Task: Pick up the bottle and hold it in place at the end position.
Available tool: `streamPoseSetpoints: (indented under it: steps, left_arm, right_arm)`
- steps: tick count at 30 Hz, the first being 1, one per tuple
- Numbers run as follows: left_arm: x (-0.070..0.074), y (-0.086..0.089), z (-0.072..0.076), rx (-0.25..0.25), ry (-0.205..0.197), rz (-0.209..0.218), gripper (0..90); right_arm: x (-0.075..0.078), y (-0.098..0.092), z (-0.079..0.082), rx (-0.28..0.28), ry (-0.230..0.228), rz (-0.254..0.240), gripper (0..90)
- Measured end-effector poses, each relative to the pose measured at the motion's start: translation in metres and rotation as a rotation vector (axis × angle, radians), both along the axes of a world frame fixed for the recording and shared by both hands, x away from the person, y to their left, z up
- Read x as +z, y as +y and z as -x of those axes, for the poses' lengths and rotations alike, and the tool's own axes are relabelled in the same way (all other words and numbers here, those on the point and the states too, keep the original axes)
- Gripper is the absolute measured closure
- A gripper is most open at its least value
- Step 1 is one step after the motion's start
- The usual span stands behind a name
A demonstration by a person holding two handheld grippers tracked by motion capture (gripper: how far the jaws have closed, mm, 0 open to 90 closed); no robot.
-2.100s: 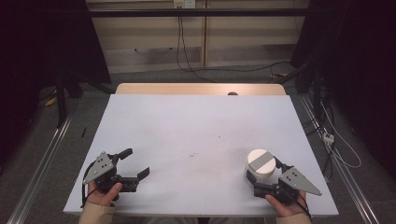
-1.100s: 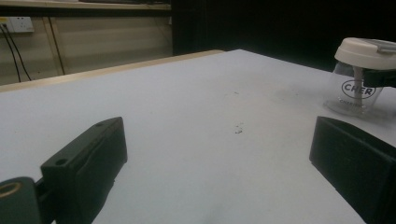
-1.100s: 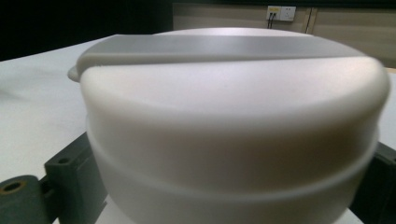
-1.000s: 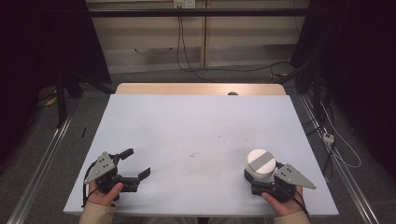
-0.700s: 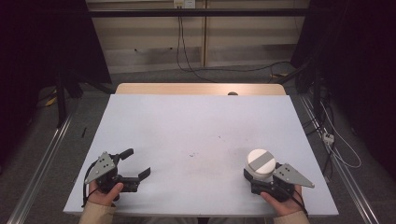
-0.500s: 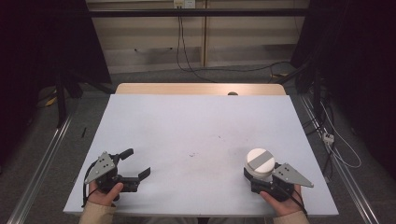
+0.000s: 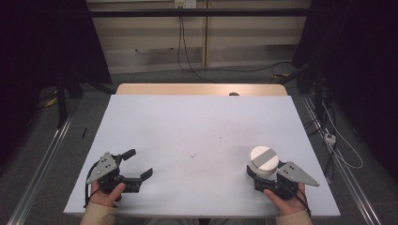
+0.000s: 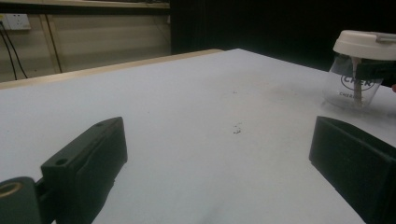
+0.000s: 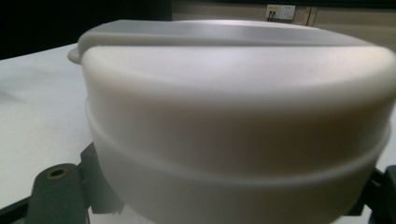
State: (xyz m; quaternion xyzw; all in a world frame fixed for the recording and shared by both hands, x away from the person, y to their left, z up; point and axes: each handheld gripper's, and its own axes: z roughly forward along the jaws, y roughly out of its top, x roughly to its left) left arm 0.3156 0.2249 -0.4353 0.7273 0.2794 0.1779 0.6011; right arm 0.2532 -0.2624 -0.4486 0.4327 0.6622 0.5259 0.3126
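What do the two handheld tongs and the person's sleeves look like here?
Both the left tongs and the right tongs are black, each topped by a grey three-cornered plate. Their jaws are chunky black blocks. A dark cable trails from each. The sleeves are beige.

cup [image 9: 233, 126]: blurred, base cut off | right tongs [image 9: 224, 205]: tips hidden behind cup

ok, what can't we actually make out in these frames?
- Right claw tips: high view, hidden under the cup's white lid; right gripper view, the cup covers all but the jaw bases.
- Cup print: left gripper view, crossed by a jaw and cut by the right edge; unreadable.
- Cup contents: not discernible.
- Small dark specks on the table: too small to identify.
- Left claw: open, nothing between.
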Motion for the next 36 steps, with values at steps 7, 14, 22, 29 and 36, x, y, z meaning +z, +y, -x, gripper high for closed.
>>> streamPoseSetpoints:
  steps: [7, 14, 22, 29, 36]
  left_arm:
    - [0.000, -0.002, 0.000, -0.007, 0.000, 0.006, 3.9]
    - [0.000, -0.001, 0.000, -0.010, 0.000, 0.011, 3.9]
    - [0.000, -0.003, -0.001, -0.012, -0.001, 0.007, 3.8]
    - [0.000, -0.003, -0.001, -0.016, -0.001, 0.002, 3.9]
    - [0.000, -0.004, -0.002, -0.018, -0.006, 0.001, 3.8]
  right_arm:
    - [0.006, 0.009, -0.014, 0.012, -0.014, -0.002, 18.5]
    - [0.011, 0.021, -0.029, 0.037, -0.023, 0.020, 18.5]
    - [0.013, 0.032, -0.041, 0.057, -0.028, 0.022, 18.5]
    - [0.014, 0.043, -0.054, 0.075, -0.030, 0.019, 18.5]
    - [0.017, 0.049, -0.064, 0.076, -0.033, 0.013, 18.6]
